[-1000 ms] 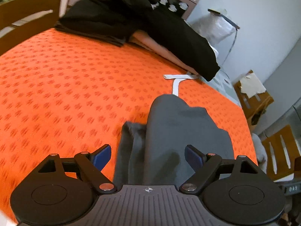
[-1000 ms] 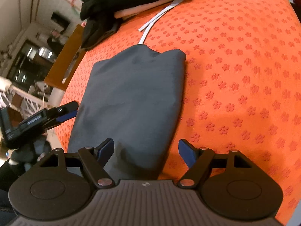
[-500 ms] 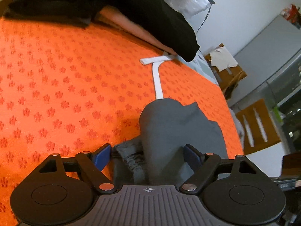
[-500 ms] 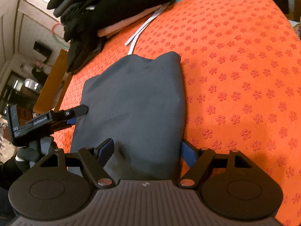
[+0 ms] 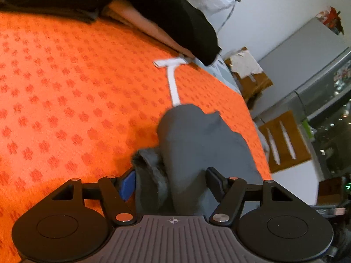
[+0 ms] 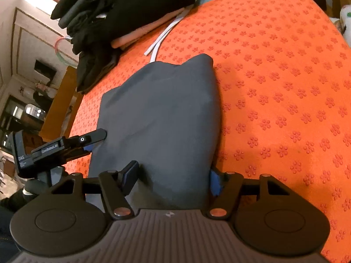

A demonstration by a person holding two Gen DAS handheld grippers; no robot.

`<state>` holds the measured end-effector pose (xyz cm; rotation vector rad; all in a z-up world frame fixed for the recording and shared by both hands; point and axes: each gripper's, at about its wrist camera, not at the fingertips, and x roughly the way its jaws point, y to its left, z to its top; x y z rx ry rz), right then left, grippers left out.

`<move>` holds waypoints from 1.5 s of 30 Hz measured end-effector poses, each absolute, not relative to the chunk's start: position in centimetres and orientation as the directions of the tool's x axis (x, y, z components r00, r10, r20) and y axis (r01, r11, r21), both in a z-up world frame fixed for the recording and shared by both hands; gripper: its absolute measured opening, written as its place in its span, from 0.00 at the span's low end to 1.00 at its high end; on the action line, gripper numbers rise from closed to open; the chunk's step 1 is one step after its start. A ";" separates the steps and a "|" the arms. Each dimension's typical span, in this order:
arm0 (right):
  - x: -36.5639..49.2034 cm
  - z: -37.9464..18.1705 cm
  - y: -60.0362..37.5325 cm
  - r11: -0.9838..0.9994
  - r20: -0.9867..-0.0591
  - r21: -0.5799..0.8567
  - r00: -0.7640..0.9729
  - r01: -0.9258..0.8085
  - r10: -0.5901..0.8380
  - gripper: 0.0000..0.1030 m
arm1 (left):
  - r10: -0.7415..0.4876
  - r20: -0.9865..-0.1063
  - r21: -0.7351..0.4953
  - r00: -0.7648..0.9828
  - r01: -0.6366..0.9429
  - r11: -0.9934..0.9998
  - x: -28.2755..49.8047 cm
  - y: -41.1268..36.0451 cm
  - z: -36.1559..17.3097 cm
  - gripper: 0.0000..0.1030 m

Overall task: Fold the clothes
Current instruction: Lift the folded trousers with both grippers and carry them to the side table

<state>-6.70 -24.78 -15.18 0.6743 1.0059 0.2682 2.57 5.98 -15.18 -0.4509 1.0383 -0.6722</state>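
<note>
Grey garment (image 6: 162,118) lay part-folded on the orange patterned tablecloth (image 6: 274,87), near edge toward the person, far end touching a white strap (image 5: 173,85); a pile of black clothes (image 6: 122,15) sat well apart at the far side of the table.

Right gripper (image 6: 173,180) straddled the near right corner of the garment; jaws closing, cloth between them; the right blue pad sat at the cloth's edge, the left pad on top of the fabric; no firm pinch visible yet. Left gripper (image 5: 171,184) straddled the near left edge, where the layers bunched into a loose, ruffled lump; jaws closing here too, cloth between, pads seemingly not yet pressing. In the right wrist view, the left gripper's fingers (image 6: 94,137) rested at the garment's side.

Risks, as judged:
- left jaws might catch only the top ruffle, not every layer; lower layers would then drag or fall open on lifting;
- right pad at the very edge could slip off thin fabric; corner would drop and skew the fold;
- uneven grips between the two hands would twist the garment;
- a pad might pinch the tablecloth along with the cloth; the tablecloth would lift too;
- the far end could snag the white strap.
</note>
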 end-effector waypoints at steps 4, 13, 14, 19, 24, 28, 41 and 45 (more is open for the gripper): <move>-7.2 -15.6 -25.1 0.753 -0.684 0.647 0.528 0.119 0.504 0.63 | -0.710 -0.632 -0.627 0.310 0.334 0.704 0.6 5.8 -15.4 0.64; -7.7 -14.1 -24.9 0.742 -0.649 0.661 0.582 0.113 0.490 0.26 | -0.711 -0.630 -0.599 0.312 0.387 0.701 0.9 4.9 -13.3 0.24; -7.8 -13.5 -24.7 0.748 -0.647 0.655 0.591 0.107 0.482 0.25 | -0.713 -0.628 -0.591 0.312 0.405 0.698 0.9 4.6 -12.7 0.22; -7.7 -10.3 -25.0 0.770 -0.638 0.630 0.634 0.102 0.438 0.24 | -0.718 -0.620 -0.558 0.316 0.466 0.686 1.4 2.8 -10.0 0.21; -6.7 -7.6 -27.8 0.780 -0.617 0.616 0.683 0.110 0.392 0.24 | -0.741 -0.590 -0.557 0.322 0.502 0.662 3.8 -0.6 -7.9 0.21; -4.7 -5.5 -31.3 0.788 -0.592 0.606 0.724 0.110 0.355 0.24 | -0.756 -0.559 -0.545 0.341 0.537 0.644 6.7 -4.3 -6.1 0.21; 9.9 -1.6 -47.2 0.786 -0.512 0.615 0.792 0.068 0.332 0.24 | -0.743 -0.523 -0.542 0.418 0.510 0.668 21.7 -17.4 -2.4 0.21; 16.0 -2.7 -51.4 0.769 -0.499 0.636 0.793 0.060 0.350 0.24 | -0.728 -0.531 -0.539 0.435 0.489 0.685 27.4 -20.3 -2.8 0.21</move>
